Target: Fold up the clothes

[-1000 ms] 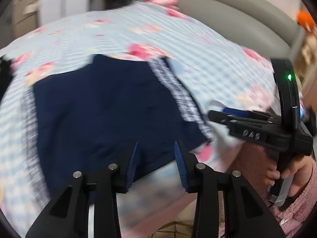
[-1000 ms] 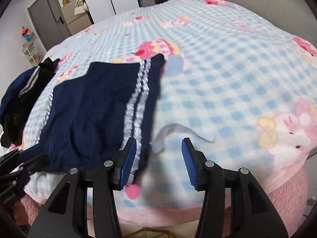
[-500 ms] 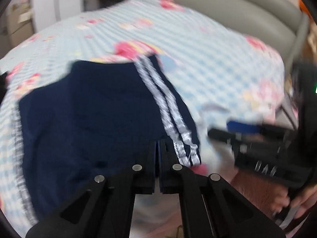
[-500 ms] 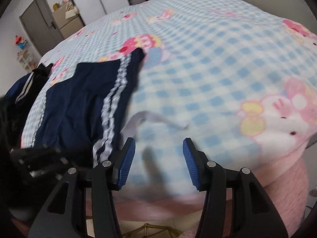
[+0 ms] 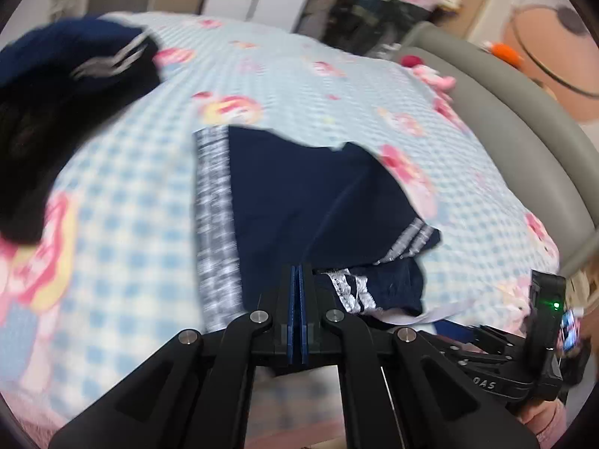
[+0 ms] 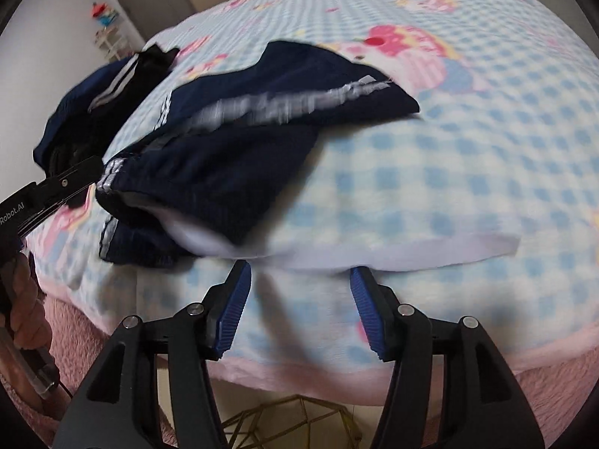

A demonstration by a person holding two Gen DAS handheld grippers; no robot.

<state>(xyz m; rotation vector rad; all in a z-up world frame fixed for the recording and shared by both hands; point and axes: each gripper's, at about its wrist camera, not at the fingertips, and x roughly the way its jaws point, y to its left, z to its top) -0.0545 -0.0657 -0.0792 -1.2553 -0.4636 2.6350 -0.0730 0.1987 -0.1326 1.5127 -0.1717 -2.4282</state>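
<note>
Navy shorts (image 5: 299, 194) with white side stripes lie on a blue-checked blanket (image 5: 123, 187) on a bed. My left gripper (image 5: 298, 280) is shut on the shorts' near hem and has folded that edge over toward the left. In the right wrist view the shorts (image 6: 239, 138) are bunched with one side doubled over, and a white strip of cloth (image 6: 393, 250) trails from under them. My right gripper (image 6: 301, 284) is open and empty, just in front of that white strip at the bed's near edge.
A pile of dark clothes (image 5: 56, 86) lies at the far left of the bed, and it also shows in the right wrist view (image 6: 97, 101). A grey headboard (image 5: 516, 123) curves along the right. A pink fluffy bed skirt (image 6: 486, 366) hangs below the blanket's edge.
My left gripper closed on the shorts' near edge and has pulled it over to the left, doubling the shorts. My right gripper stayed open and dropped toward the white strip.
</note>
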